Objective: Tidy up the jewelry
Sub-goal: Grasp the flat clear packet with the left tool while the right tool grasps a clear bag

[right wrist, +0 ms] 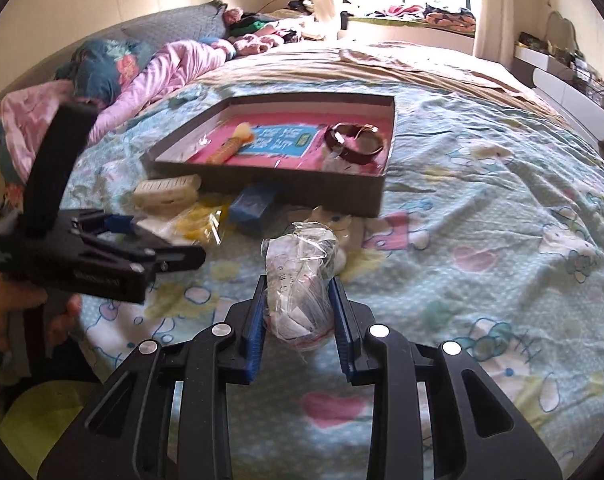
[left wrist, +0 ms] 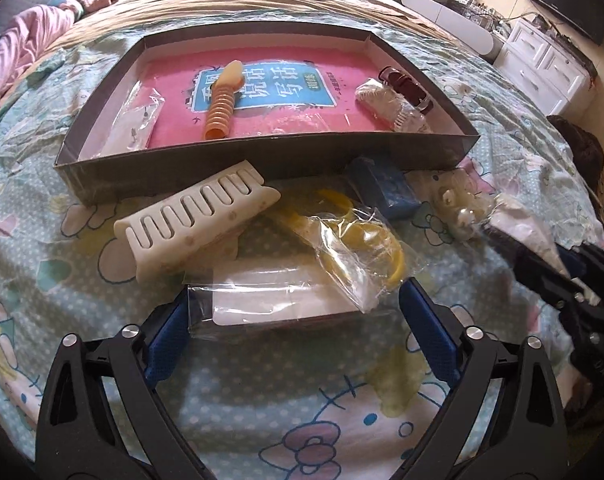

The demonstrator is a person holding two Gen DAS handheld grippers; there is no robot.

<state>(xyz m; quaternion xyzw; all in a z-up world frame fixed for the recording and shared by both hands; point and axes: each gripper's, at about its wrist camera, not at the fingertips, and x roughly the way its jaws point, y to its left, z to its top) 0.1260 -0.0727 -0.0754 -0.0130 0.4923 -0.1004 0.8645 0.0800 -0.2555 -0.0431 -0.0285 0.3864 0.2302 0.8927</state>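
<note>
On the cartoon-print bedspread we see one shallow grey cardboard tray holding a ribbed orange hair clip. Against its near wall lie one white toothed claw clip and one crinkled bag of yellow hoops. Our left gripper gapes around a flat clear-wrapped packet. Our right gripper pinches a crumpled cellophane jewelry packet.

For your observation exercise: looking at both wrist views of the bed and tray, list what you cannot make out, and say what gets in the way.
- Contents of the crumpled plastic bag in the right gripper: right wrist view, creased wrap and glare hide them.
- Flat packet between the left gripper's open jaws: left wrist view, reflective plastic hides what is inside.
- Bag in the tray's left corner: too glary to identify.
- Right gripper in left wrist view: blurred.
</note>
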